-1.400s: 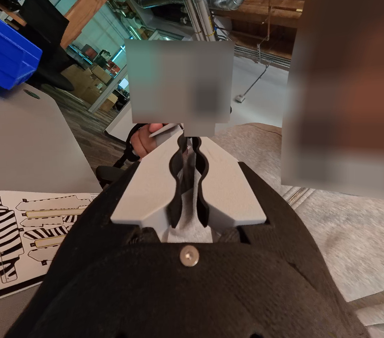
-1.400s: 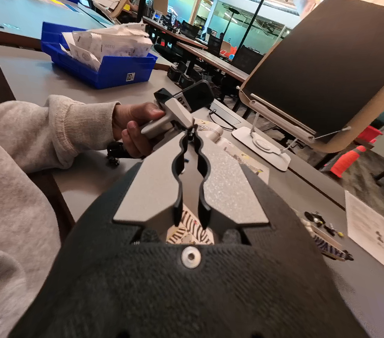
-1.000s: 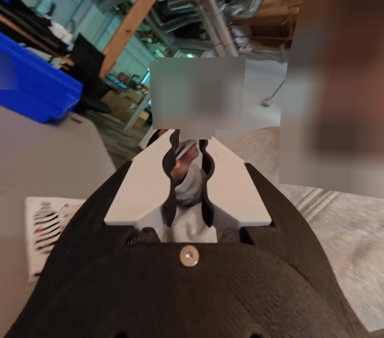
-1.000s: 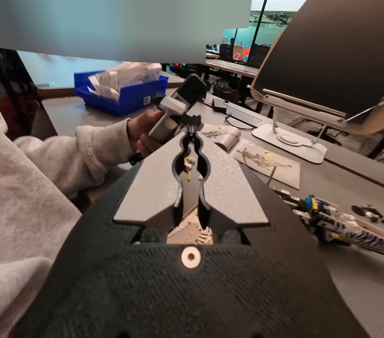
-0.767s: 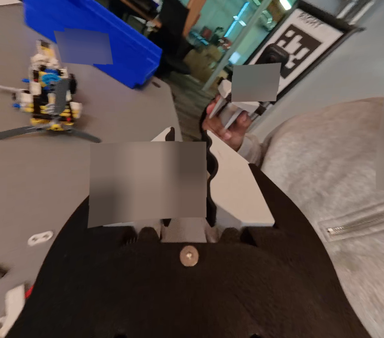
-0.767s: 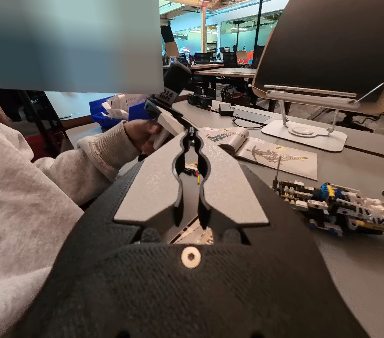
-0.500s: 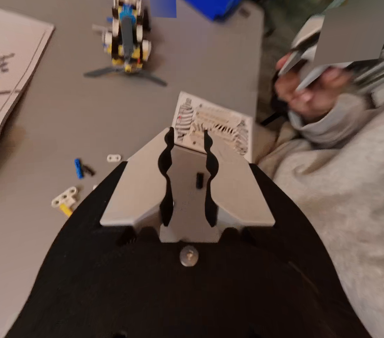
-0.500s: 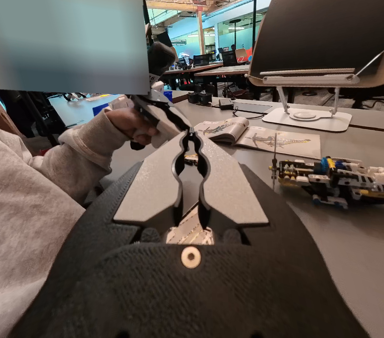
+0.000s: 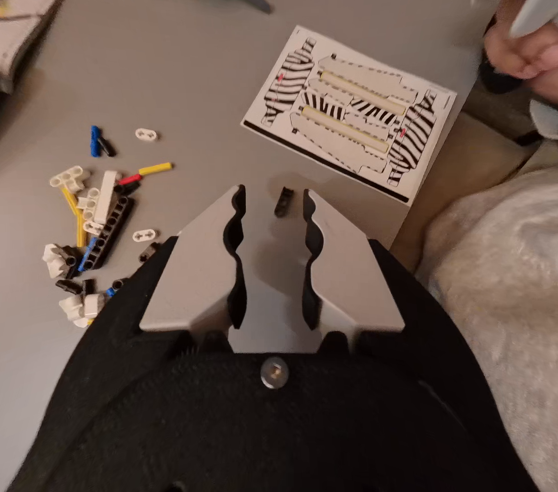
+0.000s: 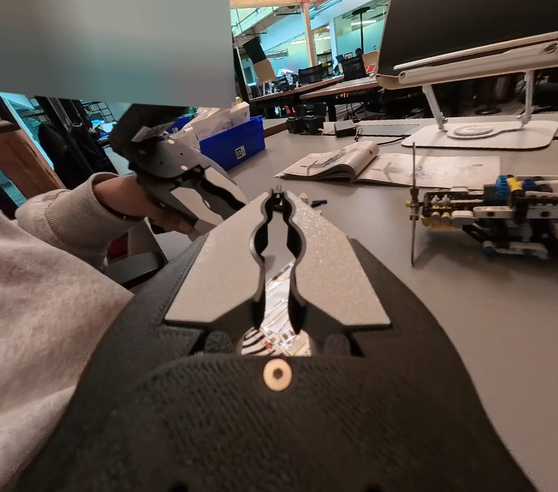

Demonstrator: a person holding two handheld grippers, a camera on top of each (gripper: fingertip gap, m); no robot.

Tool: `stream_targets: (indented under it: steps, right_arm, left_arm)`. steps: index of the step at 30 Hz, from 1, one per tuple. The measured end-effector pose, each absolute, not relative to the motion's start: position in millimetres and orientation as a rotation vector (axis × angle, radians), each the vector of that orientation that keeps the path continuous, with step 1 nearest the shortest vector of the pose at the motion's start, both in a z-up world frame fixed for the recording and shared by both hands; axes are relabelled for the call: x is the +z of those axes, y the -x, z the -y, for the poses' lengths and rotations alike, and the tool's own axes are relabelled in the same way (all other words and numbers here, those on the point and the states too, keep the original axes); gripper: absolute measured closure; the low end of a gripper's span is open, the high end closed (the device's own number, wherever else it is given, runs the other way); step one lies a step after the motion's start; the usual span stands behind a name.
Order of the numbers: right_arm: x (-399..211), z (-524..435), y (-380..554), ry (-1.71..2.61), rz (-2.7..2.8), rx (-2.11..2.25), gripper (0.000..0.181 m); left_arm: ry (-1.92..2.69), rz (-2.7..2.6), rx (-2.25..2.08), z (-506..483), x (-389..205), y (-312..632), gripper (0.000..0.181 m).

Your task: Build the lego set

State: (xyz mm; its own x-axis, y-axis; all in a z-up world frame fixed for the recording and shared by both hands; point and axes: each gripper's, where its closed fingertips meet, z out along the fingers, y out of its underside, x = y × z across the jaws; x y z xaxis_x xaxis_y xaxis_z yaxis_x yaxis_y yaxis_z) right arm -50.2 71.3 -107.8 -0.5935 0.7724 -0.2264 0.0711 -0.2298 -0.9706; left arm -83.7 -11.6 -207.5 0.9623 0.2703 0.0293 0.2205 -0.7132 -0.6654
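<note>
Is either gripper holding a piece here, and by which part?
The right gripper pinches a small black piece at its fingertips; which part is unclear. The left gripper is open, holding nothing.

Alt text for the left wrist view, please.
The open left gripper hovers over a grey table, a small black piece lying between its fingertips. Loose pieces lie left, a striped sticker sheet ahead.

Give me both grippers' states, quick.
Left gripper: open, empty, over a small black lego piece.
Right gripper: closed on a tiny black lego pin.
</note>
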Motion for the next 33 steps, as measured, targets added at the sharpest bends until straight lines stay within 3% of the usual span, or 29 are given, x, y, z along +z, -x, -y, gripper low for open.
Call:
stream_targets:
  steps: [5, 8, 12, 18, 33]
  right_arm:
    - [-113, -64, 47, 1.087, 1.544, 1.961, 0.179]
    - [-118, -58, 46, 1.125, 1.560, 1.998, 0.179]
    - [-122, -54, 48, 1.185, 1.588, 2.021, 0.179]
    - [-127, -52, 51, 1.256, 1.610, 1.947, 0.179]
    - [-119, -50, 60, 1.297, 1.550, 1.827, 0.179]
  left_arm:
    - [2.469, 0.334, 0.011, 15, -230, 71, 0.147]
    - [2.427, 0.337, -0.025, 11, -229, 67, 0.176]
    - [2.269, 0.418, -0.102, -1, -219, 69, 0.177]
    - [1.681, 0.564, -0.313, -27, -153, 78, 0.177]
    - [1.489, 0.497, -0.150, -43, -127, 70, 0.177]
